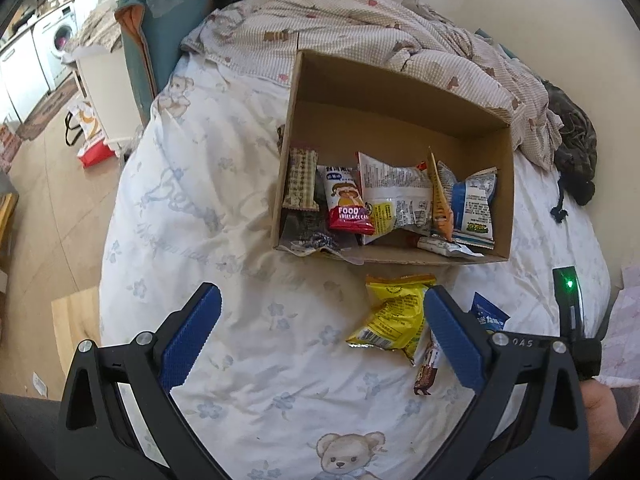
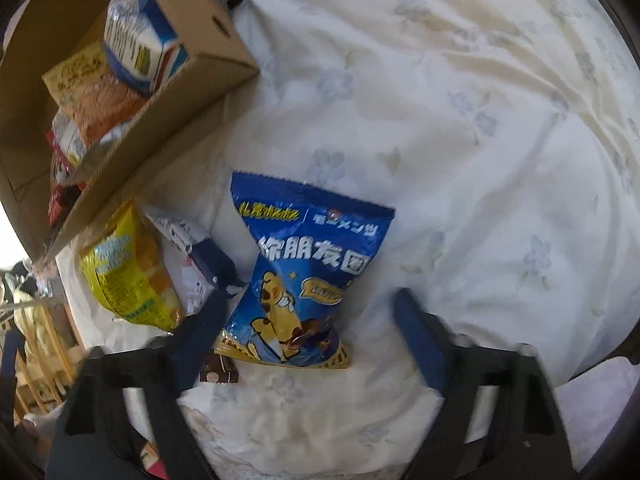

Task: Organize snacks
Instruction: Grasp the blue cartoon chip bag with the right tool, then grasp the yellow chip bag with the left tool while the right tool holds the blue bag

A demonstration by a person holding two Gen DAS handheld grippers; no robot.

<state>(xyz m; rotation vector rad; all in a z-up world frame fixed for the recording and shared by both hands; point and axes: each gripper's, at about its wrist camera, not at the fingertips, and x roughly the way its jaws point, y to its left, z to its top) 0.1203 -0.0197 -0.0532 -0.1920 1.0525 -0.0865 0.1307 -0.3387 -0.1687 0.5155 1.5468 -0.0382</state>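
A cardboard box lies on the bed and holds several snack packets along its near side, among them a red and white packet. In front of it lie a yellow packet, a blue packet and a small brown bar. My left gripper is open and empty above the sheet, its right finger beside the yellow packet. In the right wrist view my right gripper is open, its fingers on either side of the lower part of the blue packet. The yellow packet, a white packet and the box lie to its left.
The bed sheet is white with blue flowers and bears. A crumpled checked blanket lies behind the box, dark fabric at right. The bed's left edge drops to a wooden floor with a bag and white cabinet.
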